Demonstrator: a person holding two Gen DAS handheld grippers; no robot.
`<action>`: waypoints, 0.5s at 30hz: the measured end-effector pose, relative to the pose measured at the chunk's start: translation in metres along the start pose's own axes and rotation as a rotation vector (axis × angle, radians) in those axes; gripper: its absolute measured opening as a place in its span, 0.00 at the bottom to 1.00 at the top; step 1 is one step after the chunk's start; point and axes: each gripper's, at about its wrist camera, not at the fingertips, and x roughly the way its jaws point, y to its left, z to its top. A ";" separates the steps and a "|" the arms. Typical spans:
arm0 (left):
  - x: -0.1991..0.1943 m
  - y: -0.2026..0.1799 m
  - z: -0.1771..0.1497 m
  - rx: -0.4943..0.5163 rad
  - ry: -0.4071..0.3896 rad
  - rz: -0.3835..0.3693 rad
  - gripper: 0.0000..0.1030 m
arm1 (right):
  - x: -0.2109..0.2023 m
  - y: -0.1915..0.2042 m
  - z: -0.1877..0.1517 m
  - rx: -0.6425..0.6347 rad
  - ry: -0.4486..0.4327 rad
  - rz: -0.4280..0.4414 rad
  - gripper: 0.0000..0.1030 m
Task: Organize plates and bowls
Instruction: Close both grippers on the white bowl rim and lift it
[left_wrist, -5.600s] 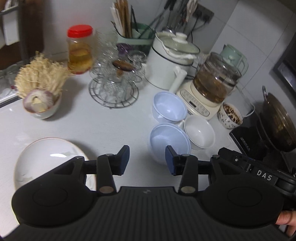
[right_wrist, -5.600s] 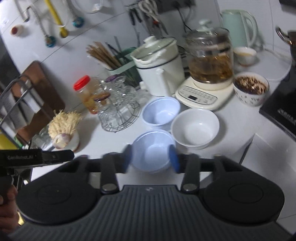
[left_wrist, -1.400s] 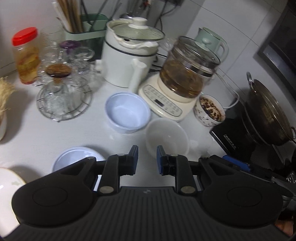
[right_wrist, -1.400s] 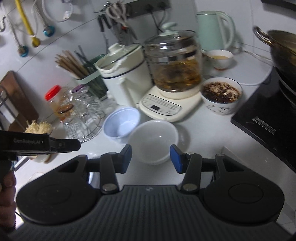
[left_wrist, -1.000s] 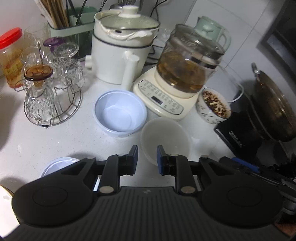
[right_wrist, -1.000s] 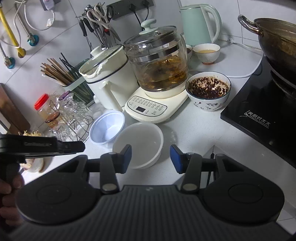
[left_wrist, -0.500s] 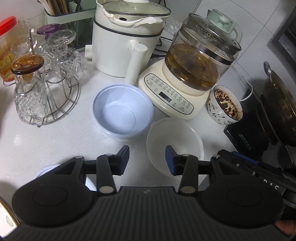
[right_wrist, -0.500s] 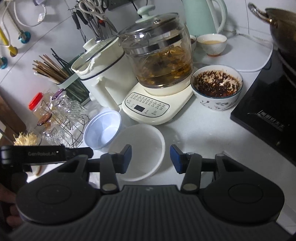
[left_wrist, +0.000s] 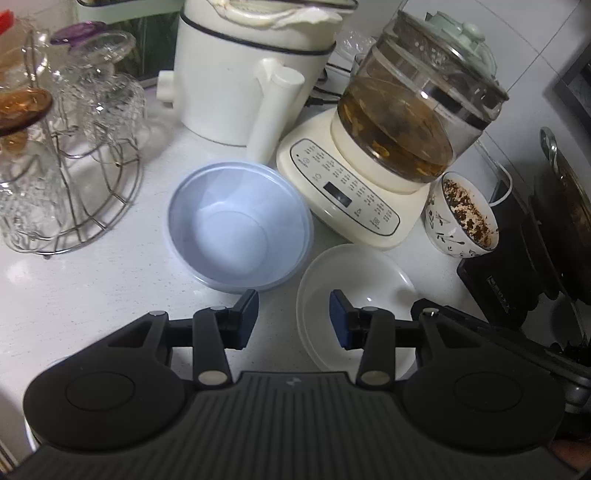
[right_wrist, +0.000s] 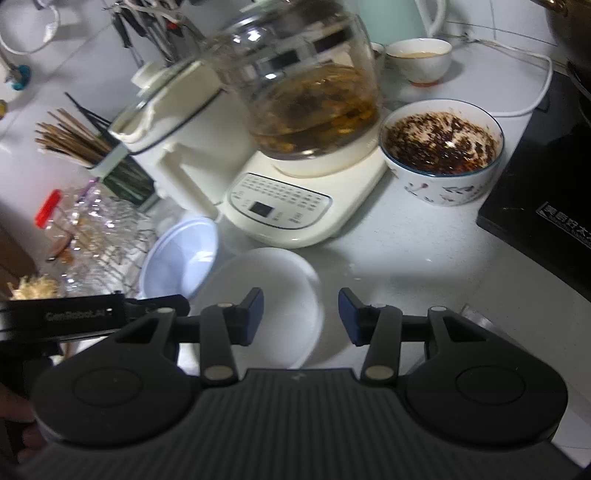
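A white bowl (left_wrist: 369, 284) stands on the white counter, with a pale blue bowl (left_wrist: 236, 225) touching its left side. My left gripper (left_wrist: 293, 319) is open, low over the white bowl's left rim, which runs between its fingers with no pad pressing on it. In the right wrist view the white bowl (right_wrist: 273, 291) lies under my open right gripper (right_wrist: 301, 315), and its right rim passes between the fingers. The blue bowl (right_wrist: 177, 254) is to the left there. The left tool's black body (right_wrist: 85, 315) crosses that view's lower left.
Behind the bowls stand a cream kettle base with a glass pot (left_wrist: 369, 184), a white lidded pot (left_wrist: 240, 74) and a wire rack of glasses (left_wrist: 66, 166). A patterned bowl of dark flakes (left_wrist: 461, 221) and a black cooktop (left_wrist: 498, 288) are at the right.
Both grippers have moved forward and down towards the white bowl, which now looks larger. The left jaws went from nearly shut to open. The right jaws kept their width.
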 end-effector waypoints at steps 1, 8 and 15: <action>0.003 -0.001 0.000 -0.001 0.004 -0.005 0.46 | 0.002 -0.002 0.000 0.005 0.000 -0.008 0.47; 0.019 -0.008 -0.005 -0.006 0.033 -0.010 0.34 | 0.016 -0.014 -0.003 0.024 0.031 -0.022 0.36; 0.032 -0.009 -0.007 -0.005 0.038 0.004 0.14 | 0.025 -0.017 -0.008 0.040 0.059 0.007 0.20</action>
